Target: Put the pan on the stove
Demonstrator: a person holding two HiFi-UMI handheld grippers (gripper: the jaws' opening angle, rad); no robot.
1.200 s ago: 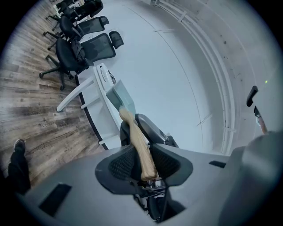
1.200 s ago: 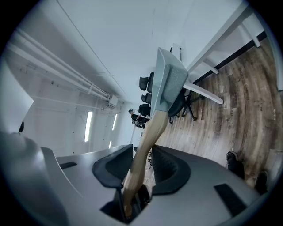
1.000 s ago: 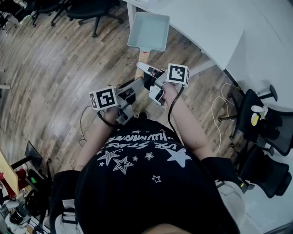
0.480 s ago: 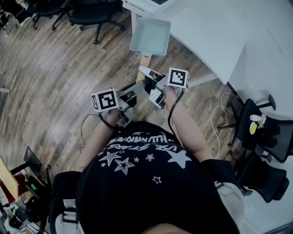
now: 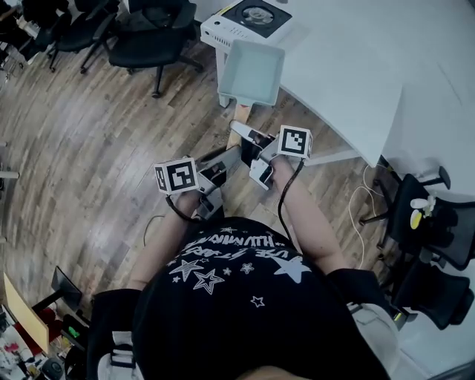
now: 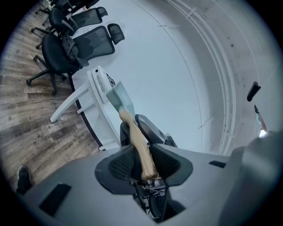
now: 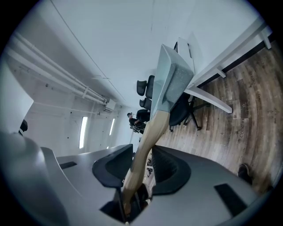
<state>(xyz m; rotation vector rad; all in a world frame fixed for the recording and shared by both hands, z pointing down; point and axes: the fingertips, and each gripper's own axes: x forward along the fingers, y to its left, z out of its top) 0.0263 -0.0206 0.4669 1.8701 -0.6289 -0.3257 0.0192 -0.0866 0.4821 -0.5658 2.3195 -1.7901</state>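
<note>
While both grippers clamp its wooden handle (image 5: 239, 113), the square pale-green pan (image 5: 252, 72) hangs in the air at upper centre of the head view, over the edge of the white table (image 5: 356, 67). The left gripper (image 6: 143, 162) has its jaws part-way closed, pads pressing the handle's end. The right gripper (image 7: 139, 165) pinches the same handle, which runs up between its jaws. Just above the pan in the frame sits the white stove (image 5: 249, 21), at the table's corner. Black office chairs (image 5: 141, 37) crowd the wood floor (image 5: 89, 148) at upper left. Only the left gripper view shows the stove's vented side behind the pan, and only the right gripper view catches a far-off person (image 7: 131, 118) among chairs. A second ago the stove was out of frame. Now it shows at the top, and the grip is unchanged.
</note>
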